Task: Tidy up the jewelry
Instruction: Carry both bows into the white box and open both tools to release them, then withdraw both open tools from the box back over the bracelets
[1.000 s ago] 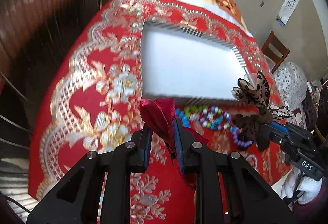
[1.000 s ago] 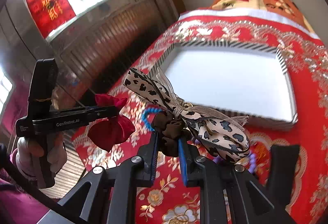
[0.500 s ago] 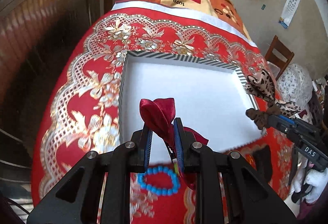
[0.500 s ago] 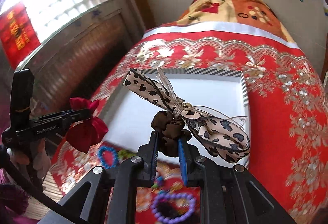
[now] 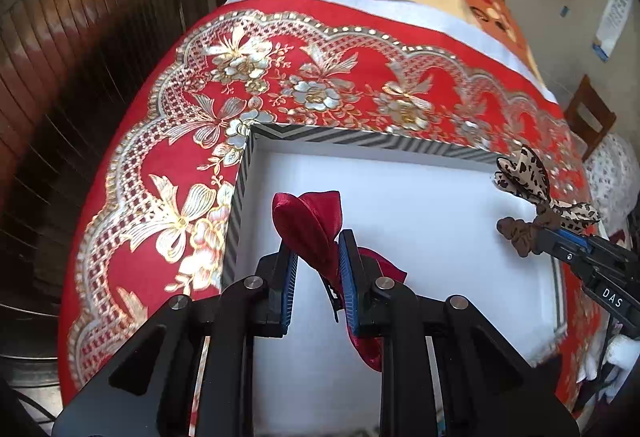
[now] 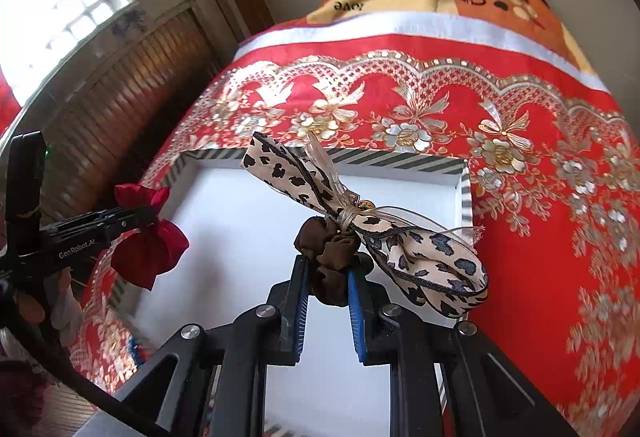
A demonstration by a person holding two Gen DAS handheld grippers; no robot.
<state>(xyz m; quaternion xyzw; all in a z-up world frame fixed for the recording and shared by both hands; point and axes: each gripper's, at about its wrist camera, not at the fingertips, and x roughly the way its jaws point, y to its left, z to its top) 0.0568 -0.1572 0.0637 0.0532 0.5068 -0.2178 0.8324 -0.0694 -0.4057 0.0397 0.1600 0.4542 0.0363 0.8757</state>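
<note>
Jaws of the left gripper (image 5: 317,264) are clamped on a red satin bow clip (image 5: 316,225), and those of the right gripper (image 6: 328,283) pinch the brown scrunchie of a leopard-print bow (image 6: 360,229). Both pieces hang above the white tray (image 5: 360,145) with its striped rim, which sits on the red floral cloth (image 6: 540,217) covering the counter.

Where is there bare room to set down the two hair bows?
The white floor of the tray looks bare, bordered by its striped rim. The left gripper holds the red bow above its left part; the right gripper holds the leopard bow above its right part.
</note>
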